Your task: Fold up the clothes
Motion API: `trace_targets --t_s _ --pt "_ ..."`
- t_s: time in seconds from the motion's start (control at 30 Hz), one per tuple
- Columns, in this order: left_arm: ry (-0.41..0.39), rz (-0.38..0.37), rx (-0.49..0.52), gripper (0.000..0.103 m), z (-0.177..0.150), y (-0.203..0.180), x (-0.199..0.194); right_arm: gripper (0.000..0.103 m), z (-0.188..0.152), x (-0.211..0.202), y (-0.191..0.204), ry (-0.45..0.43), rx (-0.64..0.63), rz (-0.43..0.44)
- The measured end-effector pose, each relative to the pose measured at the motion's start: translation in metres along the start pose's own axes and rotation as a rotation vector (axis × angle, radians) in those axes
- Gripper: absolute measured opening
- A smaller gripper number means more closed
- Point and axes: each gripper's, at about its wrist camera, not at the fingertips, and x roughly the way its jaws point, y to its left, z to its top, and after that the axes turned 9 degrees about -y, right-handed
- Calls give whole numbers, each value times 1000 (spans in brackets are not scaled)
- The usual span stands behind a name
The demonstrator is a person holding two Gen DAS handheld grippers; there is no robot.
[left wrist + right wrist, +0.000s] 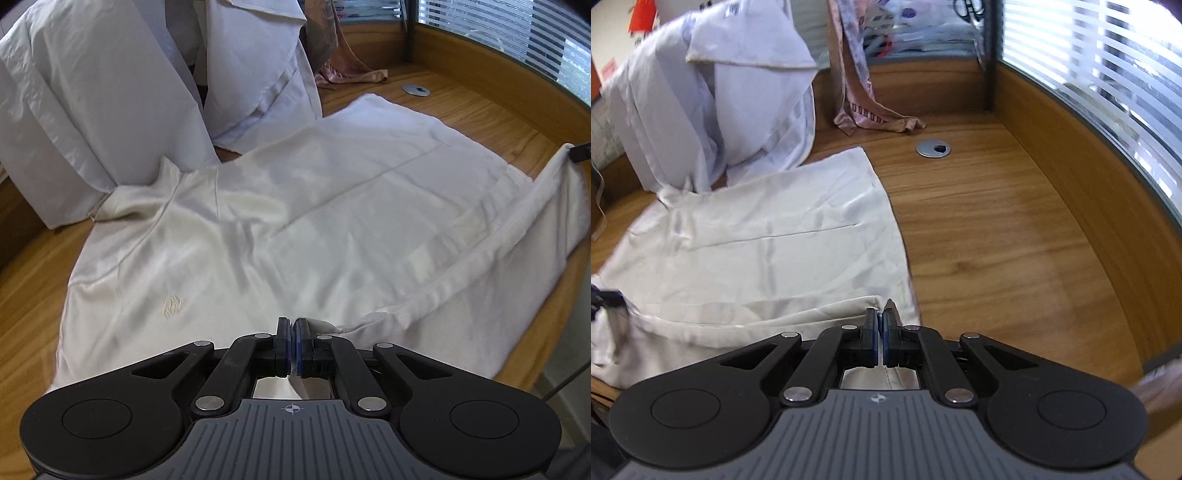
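Observation:
A cream-white garment (295, 206) with a small embroidered logo (173, 307) lies spread on the wooden table (29, 295). My left gripper (292, 326) is shut on its near edge, and a strip of cloth shows between the blue pads. That edge rises in a ridge toward the right, where the tip of the other gripper (580, 152) holds it. In the right wrist view the same garment (768, 251) fills the left half. My right gripper (880, 317) is shut on its near right corner, with fabric pinched between the pads. The left gripper's tip (605, 299) shows at the left edge.
A pile of white shirts (110, 92) stands at the back left, with a pinkish patterned cloth (875, 114) hanging behind. A round metal cable grommet (933, 148) sits in the table. A raised wooden rim (1071, 166) and blinds (1108, 74) border the right side.

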Motion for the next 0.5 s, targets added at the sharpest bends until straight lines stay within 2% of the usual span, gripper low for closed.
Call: trace_targets --t_s 0.13,0.27,0.37,0.4,0.43,0.5 --pt "4 25 -3 4 6 0 16 3 6 45 3 69 -78 -7" --pt "15 67 -49 5 6 -1 26 3 7 78 5 139 -144 -4" --pt "23 84 -127 7 9 2 26 5 9 89 3 183 -177 -1" --pt "16 86 -169 14 10 5 21 9 11 90 3 195 -188 -4" --pt "8 91 -209 28 10 8 15 13 14 89 3 203 -201 5" --pt "-8 104 -282 43 10 13 2 19 22 82 4 212 -230 27"
